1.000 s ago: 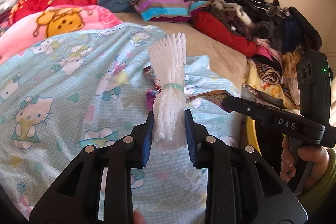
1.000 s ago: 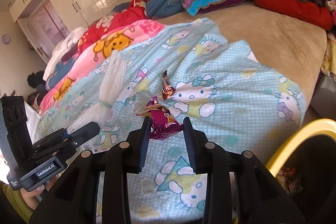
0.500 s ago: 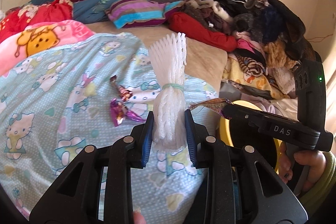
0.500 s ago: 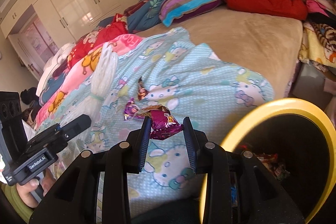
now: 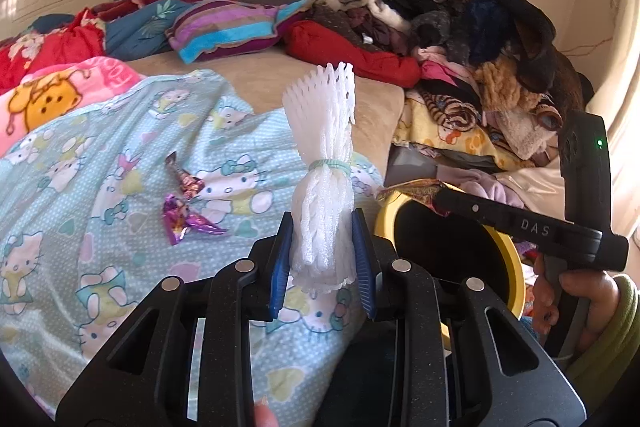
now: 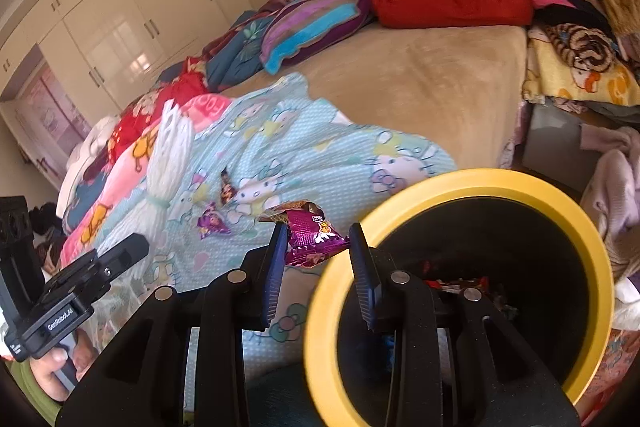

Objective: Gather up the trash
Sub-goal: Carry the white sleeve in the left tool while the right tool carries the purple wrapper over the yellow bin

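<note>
Wrapper (image 6: 312, 237) sits pinched in right gripper (image 6: 318, 259) at bin (image 6: 460, 183) rim.

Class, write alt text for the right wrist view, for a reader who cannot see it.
The right gripper holds a magenta snack wrapper in its jaws beside the rim of a yellow bin that already holds trash. Behind, two small wrappers lie on a blue cartoon-cat blanket, and the left gripper holds a white foam net bundle.
</note>
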Action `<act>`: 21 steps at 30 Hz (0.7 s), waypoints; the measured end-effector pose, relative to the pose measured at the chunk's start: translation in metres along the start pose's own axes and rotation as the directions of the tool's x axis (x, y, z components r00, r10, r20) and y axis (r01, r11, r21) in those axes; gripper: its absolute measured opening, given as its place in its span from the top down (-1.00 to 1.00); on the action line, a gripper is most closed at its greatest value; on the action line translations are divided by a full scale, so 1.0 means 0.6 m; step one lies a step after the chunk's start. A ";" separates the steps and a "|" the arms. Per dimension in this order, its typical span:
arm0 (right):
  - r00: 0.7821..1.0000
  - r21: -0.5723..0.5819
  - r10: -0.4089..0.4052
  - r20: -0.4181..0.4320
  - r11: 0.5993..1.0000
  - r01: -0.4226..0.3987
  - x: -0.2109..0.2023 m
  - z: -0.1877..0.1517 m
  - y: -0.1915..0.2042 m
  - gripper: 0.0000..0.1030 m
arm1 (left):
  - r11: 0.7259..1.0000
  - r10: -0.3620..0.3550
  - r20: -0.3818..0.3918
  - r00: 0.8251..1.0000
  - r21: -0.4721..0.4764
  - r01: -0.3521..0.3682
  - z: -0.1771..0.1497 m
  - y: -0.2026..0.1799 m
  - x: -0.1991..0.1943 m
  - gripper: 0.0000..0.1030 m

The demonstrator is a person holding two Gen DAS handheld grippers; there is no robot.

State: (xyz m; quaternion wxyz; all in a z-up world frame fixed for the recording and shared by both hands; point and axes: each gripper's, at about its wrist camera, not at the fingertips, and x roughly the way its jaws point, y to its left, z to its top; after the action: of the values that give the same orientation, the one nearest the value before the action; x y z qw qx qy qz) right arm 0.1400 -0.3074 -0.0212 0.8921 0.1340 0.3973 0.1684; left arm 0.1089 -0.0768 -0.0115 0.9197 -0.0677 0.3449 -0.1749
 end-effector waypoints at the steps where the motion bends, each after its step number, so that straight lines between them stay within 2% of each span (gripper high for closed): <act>1: 1.000 0.008 -0.005 0.005 1.000 0.005 -0.004 0.000 -0.007 0.41 | 1.000 -0.003 0.000 1.000 0.004 0.003 -0.001 -0.005 -0.001 0.57; 21: 0.992 0.131 -0.104 0.065 0.987 0.095 -0.068 -0.011 -0.126 0.41 | 0.989 -0.082 -0.048 0.996 0.122 0.087 -0.006 -0.106 0.027 0.57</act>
State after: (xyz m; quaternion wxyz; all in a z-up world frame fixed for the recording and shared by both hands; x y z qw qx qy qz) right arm 0.1240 -0.3919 -0.0265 0.9026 0.1769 0.3813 0.0930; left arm 0.1006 -0.1418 -0.0086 0.9063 -0.0212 0.3498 -0.2361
